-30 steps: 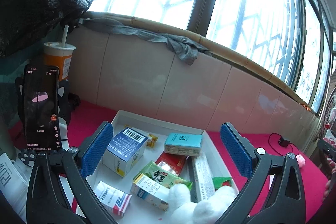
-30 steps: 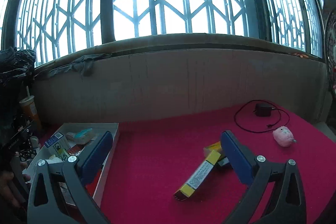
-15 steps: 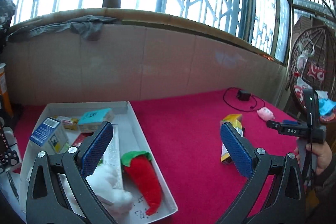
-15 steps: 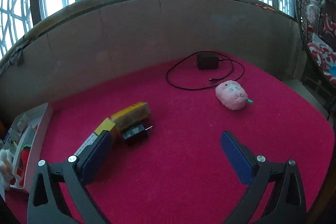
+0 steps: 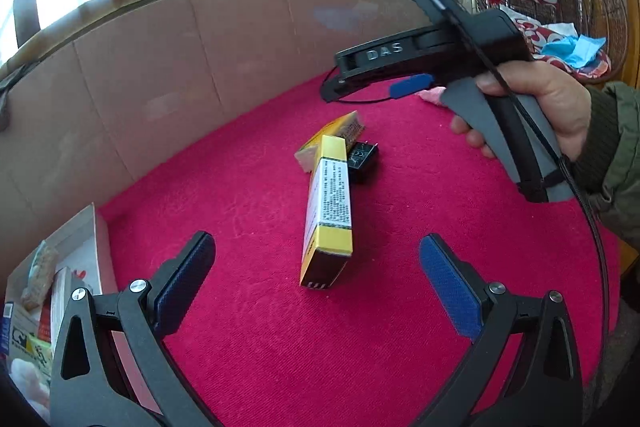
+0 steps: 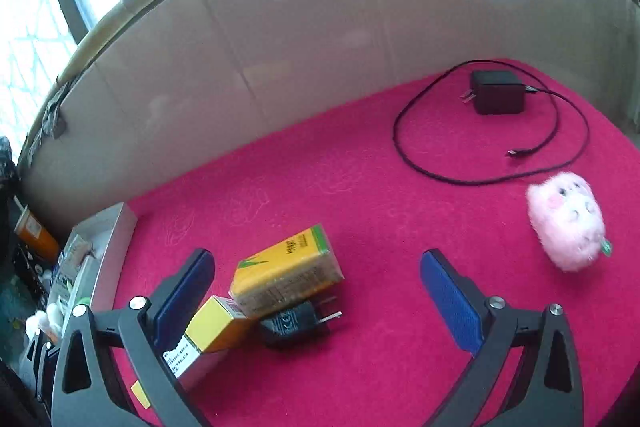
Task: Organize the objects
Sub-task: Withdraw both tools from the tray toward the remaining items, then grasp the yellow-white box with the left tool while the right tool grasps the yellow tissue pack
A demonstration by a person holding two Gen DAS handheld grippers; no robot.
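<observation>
Red cloth covers the whole work surface under your two tools, backed by a pale tiled wall below barred windows. Nearest you in the left wrist view, your left gripper hovers with its blue-padded jaws spread wide and nothing between them. Just beyond its fingertips lies the long yellow box, flat on the cloth, its near end pointing between the jaws and its far end resting against the orange packet and the small black plug, so the three touch in one cluster. At the near left edge you can see the white tray, already holding several cartons and packets. Farther right, your hand grips the handle of the right gripper, which hangs above the cloth past the cluster. From the right wrist view, that gripper's jaws are also wide apart and empty; the yellow box's end sits just behind the left pad, the orange packet and the plug lie between the pads toward the left one, and none of them is touched. To the right, well apart from the cluster, rests the pink plush toy. Farther still, near the wall, lies the black charger with its cable looped on the cloth around toward the toy.
</observation>
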